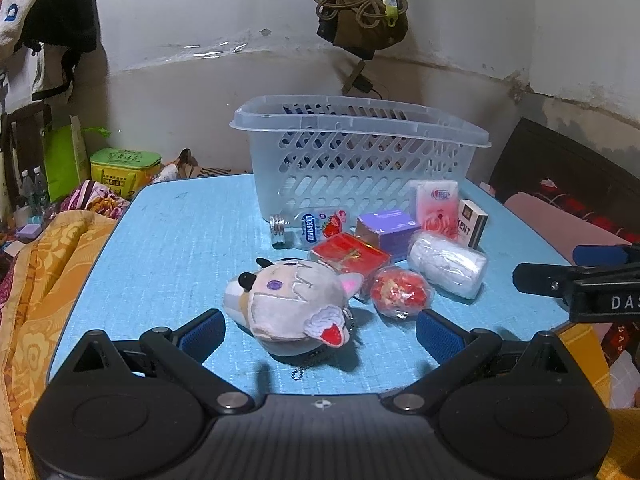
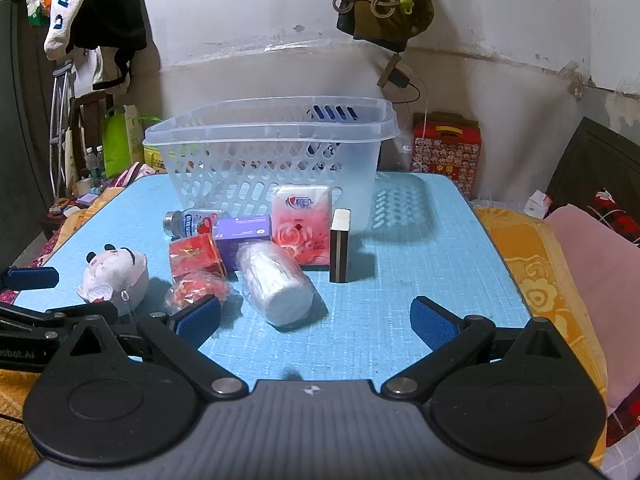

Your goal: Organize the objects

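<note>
On the bench [image 1: 168, 240] the basket [image 1: 360, 152] stands at centre frame, the bottle [image 1: 308, 228], boxes and tissue pack [image 1: 438, 208] clustered just below it, the plush toy [image 1: 288, 304] lowest, toward the left

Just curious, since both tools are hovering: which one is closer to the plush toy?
Left. The left gripper has the plush toy right between its open jaws; the right gripper sits off to the toy's right, facing the white roll.
</note>
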Available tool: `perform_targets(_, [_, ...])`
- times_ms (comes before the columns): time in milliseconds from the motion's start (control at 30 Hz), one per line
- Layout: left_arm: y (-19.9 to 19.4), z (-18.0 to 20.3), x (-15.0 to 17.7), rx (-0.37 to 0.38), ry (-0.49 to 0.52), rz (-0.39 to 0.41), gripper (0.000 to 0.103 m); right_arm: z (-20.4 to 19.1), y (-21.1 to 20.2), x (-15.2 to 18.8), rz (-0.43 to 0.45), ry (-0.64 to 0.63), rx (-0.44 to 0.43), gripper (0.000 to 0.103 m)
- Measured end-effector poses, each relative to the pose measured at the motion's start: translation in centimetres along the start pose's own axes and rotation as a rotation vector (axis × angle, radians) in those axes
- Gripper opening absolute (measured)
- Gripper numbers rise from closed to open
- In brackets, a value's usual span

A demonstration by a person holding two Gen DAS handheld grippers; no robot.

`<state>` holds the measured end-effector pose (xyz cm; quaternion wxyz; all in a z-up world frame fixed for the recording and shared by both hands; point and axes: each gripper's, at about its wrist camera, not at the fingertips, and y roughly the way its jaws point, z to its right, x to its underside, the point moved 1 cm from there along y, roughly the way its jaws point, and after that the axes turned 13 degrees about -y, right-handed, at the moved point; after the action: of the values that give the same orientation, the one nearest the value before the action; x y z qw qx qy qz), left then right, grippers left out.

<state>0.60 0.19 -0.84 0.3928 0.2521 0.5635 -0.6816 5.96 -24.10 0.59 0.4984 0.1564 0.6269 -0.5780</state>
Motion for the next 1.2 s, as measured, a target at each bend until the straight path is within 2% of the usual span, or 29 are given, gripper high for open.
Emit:
perform_targets(300, [0.13, 0.02, 0.08, -0.005, 0.0, -0.004, 0.102, 0.16, 0.05, -0.02, -0.004, 0.006, -0.002, 0.103])
perform_targets(500, [0.26, -0.18, 0.09, 0.019, -0.018, -0.028, 0.102, 0.25, 0.08, -0.02, -0.005, 0.012, -0.003, 0.103])
perform_targets(933, [0.33, -0.13, 0.2, 0.009, -0.014, -0.024, 0.102, 0.07, 0.17, -0.01, -0.013, 0.0, -0.001, 0.103])
perform_targets(1200, [0.09, 0.05, 0.2, 0.031, 0.0, 0.0, 0.102, 0.08, 0.25, 0.03, -0.016, 0.002, 0.0, 0.103])
